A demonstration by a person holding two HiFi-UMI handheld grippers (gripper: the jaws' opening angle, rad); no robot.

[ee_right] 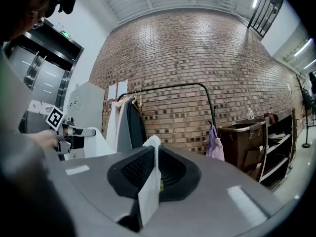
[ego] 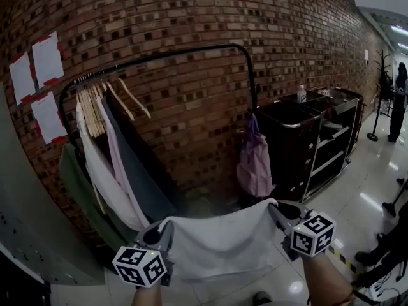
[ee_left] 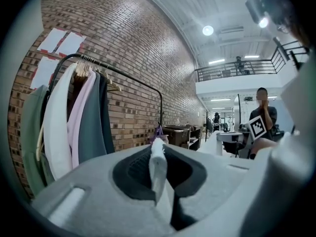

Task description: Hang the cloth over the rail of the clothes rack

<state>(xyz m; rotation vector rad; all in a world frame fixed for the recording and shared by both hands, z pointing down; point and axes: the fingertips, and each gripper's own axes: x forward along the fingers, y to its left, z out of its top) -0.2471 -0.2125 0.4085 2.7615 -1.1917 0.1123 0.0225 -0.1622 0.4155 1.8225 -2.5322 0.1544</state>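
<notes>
A white cloth hangs stretched between my two grippers, held up in front of the black clothes rack. My left gripper is shut on the cloth's left corner, pinched between the jaws. My right gripper is shut on the right corner. The rack's rail arches above and beyond the cloth; the rail also shows in the right gripper view and the rail in the left gripper view. Its right half is bare.
Several garments on wooden hangers fill the rail's left end. A purple bag hangs at the rack's right post. A dark service cart stands to the right, against the brick wall. A grey cabinet is at the left. People stand at the far right.
</notes>
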